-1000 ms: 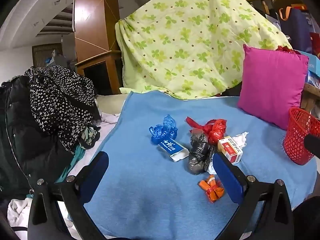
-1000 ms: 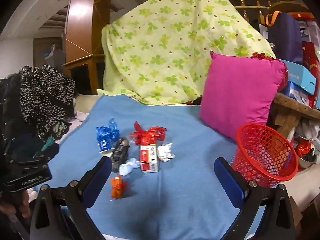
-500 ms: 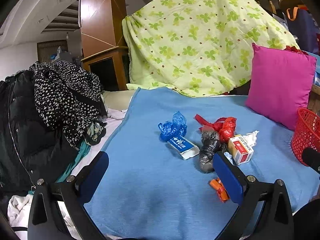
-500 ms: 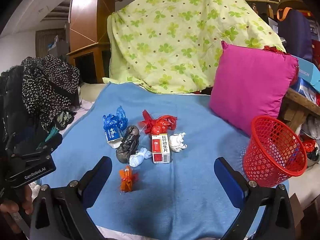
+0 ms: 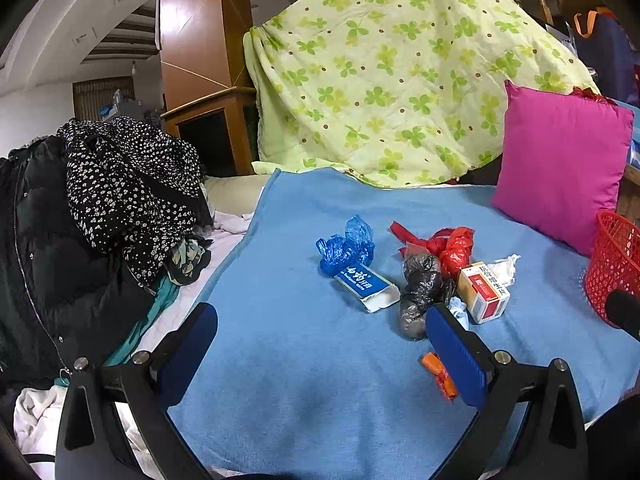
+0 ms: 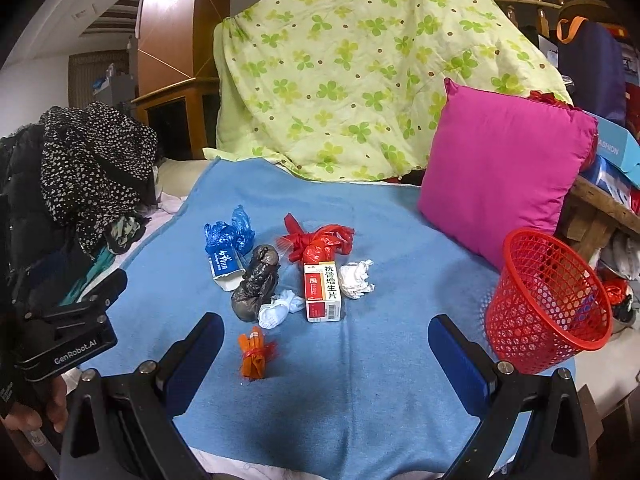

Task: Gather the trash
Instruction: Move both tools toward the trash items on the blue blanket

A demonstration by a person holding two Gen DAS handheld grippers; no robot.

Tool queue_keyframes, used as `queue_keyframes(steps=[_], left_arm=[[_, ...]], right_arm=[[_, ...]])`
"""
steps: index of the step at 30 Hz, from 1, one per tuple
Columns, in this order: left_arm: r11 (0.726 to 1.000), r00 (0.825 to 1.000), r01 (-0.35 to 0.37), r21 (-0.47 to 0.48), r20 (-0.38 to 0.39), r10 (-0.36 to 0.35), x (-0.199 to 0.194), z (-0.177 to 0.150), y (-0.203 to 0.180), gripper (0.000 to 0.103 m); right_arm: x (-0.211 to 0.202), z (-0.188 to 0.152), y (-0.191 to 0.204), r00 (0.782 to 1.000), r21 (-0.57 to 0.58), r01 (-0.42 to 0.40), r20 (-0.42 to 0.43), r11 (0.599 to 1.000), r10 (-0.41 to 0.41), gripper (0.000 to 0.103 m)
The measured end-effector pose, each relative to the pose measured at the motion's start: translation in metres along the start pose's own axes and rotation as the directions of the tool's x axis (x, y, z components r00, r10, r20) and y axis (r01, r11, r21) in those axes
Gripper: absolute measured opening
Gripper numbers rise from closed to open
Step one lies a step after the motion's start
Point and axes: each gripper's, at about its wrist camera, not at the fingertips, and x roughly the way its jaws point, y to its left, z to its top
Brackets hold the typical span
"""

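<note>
Your left gripper and right gripper both hung above the near edge of the blue blanket, jaws spread wide, nothing between the blue pads. The trash sat clustered mid-blanket, ahead of both. In your right view the red-and-white box lay flat, long axis running away from you, barcode end nearest; its white panel read 抗骨增生片, the smaller print too fine to make out. The blue carton lay likewise lengthwise, tilted slightly left, open end toward you, white script on it unreadable, its far end against the blue bag. The black bag was an elongated lump between carton and box, leaning back toward the red bag, which touched the box's far end. A white wad lay against the black bag's near end, just beside the box; crumpled tissue sat just right of the box. The orange wrapper lay apart, nearest you, long axis pointing away, close to your right gripper's left finger. The red basket stood upright at the blanket's right edge, tipped slightly outward, near the pink cushion. Your left tool's body read "GenRobot.AI". A blue box behind the cushion showed "ASHION", its first letter hidden. In the left view the right finger partly covered the wrapper.
</note>
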Motion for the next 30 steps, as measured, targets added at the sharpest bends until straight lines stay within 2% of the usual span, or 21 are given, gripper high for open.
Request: queue_keyframes(steps=[11,30], left_arm=[[1.0,1.0,0.021,-0.015,-0.006,-0.021,0.009,-0.006,-0.003,0.103],[0.997,0.996,0.071,-0.005,-0.056,-0.071,0.028,-0.017,-0.023,0.103]], right_arm=[[0.009,0.0,0.008,0.998,-0.046,0.068,-0.017,0.997,-0.068,0.103],[0.028,0.001,-0.004,0.997,-0.039,0.068,-0.029,0.997,-0.069,0.103]])
